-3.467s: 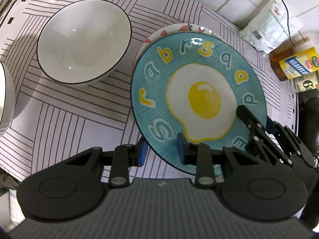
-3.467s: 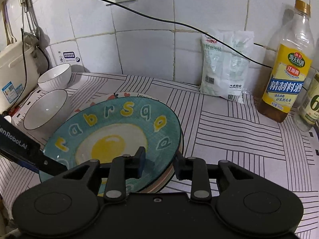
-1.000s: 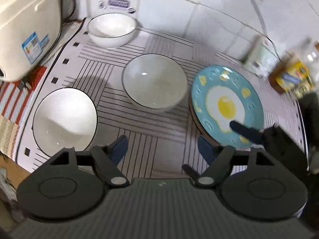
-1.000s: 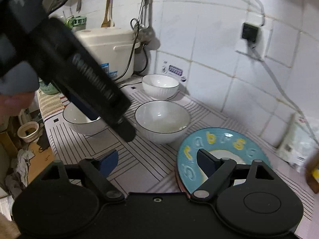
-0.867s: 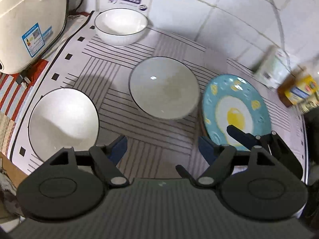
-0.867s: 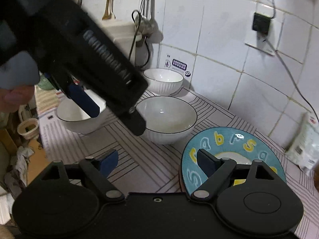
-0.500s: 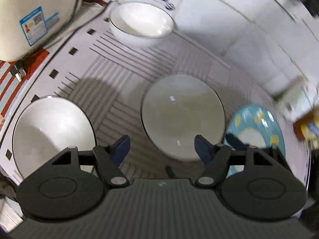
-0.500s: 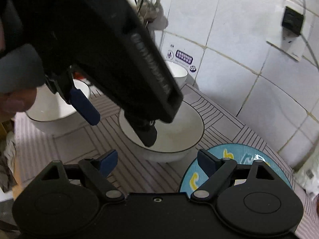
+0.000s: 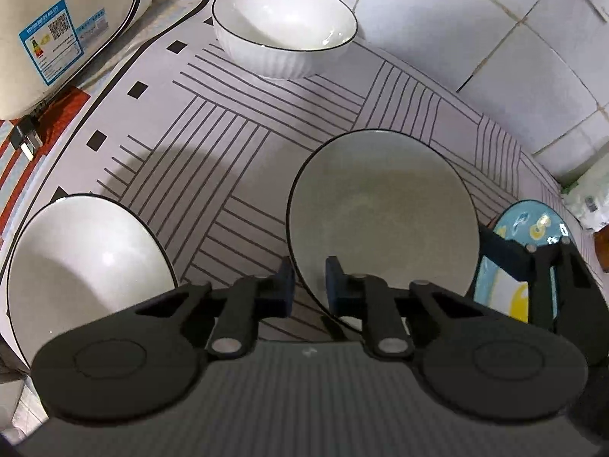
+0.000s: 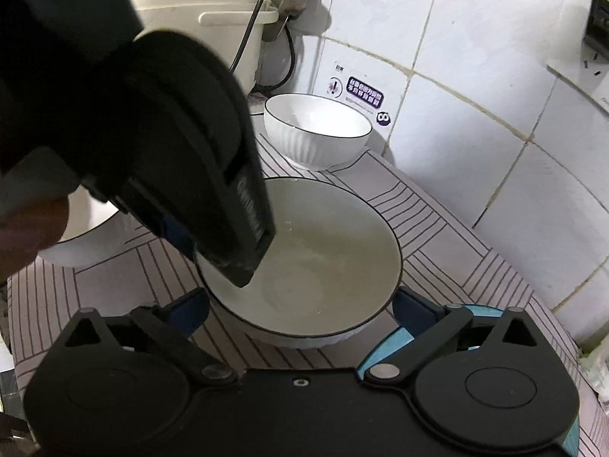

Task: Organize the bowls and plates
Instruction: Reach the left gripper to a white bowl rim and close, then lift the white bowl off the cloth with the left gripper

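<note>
White tiles back our desk (image 9: 236,141) with its line-patterned mat. We judge the bowl-gathering step is starting: our left claw (image 9: 307,288) straddles the near rim of the middle bowl (image 9: 384,213), jaws narrowed but seemingly not yet clamped. Our right claw (image 10: 300,310) hangs wide open beside that bowl. Next, pinch the rim firmly. This bowl is wide, white, black-rimmed, empty; behind it stands a ribbed bowl (image 9: 283,30).
</note>
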A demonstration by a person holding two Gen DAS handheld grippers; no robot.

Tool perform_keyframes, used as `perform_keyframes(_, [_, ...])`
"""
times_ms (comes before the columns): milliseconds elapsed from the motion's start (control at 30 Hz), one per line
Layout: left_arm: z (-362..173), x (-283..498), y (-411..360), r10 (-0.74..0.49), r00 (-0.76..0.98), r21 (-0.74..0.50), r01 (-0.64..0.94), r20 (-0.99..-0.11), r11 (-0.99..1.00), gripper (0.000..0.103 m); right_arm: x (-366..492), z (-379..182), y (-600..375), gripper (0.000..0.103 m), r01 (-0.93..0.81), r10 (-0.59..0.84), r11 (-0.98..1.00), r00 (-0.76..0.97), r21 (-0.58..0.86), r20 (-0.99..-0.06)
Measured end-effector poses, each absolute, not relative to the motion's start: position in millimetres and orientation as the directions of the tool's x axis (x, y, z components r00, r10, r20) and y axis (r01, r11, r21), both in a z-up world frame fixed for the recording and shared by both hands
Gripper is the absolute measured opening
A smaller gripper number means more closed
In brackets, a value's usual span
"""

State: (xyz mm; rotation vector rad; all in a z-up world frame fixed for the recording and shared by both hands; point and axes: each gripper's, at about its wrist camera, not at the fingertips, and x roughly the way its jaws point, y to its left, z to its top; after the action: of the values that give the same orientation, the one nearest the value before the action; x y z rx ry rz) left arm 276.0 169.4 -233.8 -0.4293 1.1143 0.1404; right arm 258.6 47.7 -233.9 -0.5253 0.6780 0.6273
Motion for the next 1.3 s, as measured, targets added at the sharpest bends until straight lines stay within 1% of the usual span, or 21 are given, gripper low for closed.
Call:
perform_keyframes(200, [-230.4, 271.4, 168.5, -0.102, 0.445, -0.250, -0.289, -0.890, 0.924, 0.015, 266.7, -230.3, 52.3, 0.103, -0.685, 0.335, 0.694, 0.581, -0.223, -0.742])
perform_keyframes(300, [-222.8, 263.3, 169.1, -0.112, 0.446, -0.254, -0.273, -0.888, 0.928, 0.015, 264.2, -228.0, 48.1, 0.103, -0.683, 0.359, 0.702, 0.584, -0.201, -0.728])
perform_keyframes(500, [-203.5, 239.6, 164.9, -0.113, 0.445, -0.248, -0.257, -0.888, 0.934, 0.015, 234.2, -214.9, 42.2, 0.103, -0.675, 0.382, 0.705, 0.620, -0.217, -0.686])
perform_keyframes(700, [-193.3, 212.4, 156.0, -0.106, 0.424, -0.217, -0.223, -0.899, 0.950, 0.016, 203.3, -204.1, 34.2, 0.103, -0.665, 0.396, 0.725, 0.613, -0.177, -0.683])
perform_keyframes(1000, [-197.0, 178.7, 147.3, -0.088, 0.385, -0.174, -0.193, -0.919, 0.966, 0.016, 178.9, -208.6, 29.0, 0.103, -0.653, 0.398, 0.744, 0.603, -0.142, -0.691])
perform_keyframes(1300, [-218.4, 169.2, 143.7, -0.083, 0.359, -0.159, -0.185, -0.929, 0.970, 0.016, 161.0, -226.7, 26.9, 0.103, -0.645, 0.377, 0.752, 0.589, -0.135, -0.715])
